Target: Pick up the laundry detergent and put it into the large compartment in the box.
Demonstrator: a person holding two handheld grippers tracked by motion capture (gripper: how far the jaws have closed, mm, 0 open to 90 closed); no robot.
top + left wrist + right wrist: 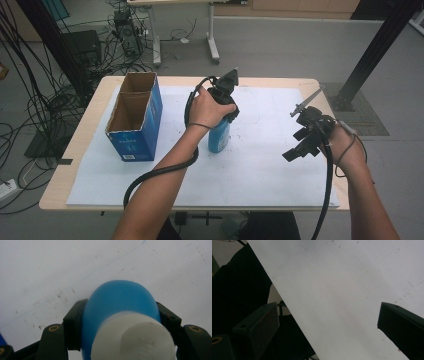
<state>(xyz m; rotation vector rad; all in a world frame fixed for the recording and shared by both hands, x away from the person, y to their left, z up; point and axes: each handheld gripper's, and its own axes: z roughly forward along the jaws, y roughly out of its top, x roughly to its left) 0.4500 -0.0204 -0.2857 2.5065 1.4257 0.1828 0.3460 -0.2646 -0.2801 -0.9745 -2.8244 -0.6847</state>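
A blue bottle (pixel 219 136) with a white cap stands upright on the white sheet (pixel 260 165) near the table's middle. My left gripper (pixel 223 102) comes down on it from above and is shut on its upper part. In the left gripper view the blue bottle (pixel 120 302) and its white cap (pixel 132 337) sit squeezed between the two black pads (pixel 73 325). My right gripper (pixel 301 147) hovers above the sheet at the right with its jaws wide apart. The right gripper view shows its fingers (pixel 262 325) spread with nothing between them.
An open blue cardboard box (pixel 136 117) with two compartments stands at the table's left. The wooden table edge (pixel 75 150) frames the sheet. Cables, a table leg and black stands lie on the floor beyond.
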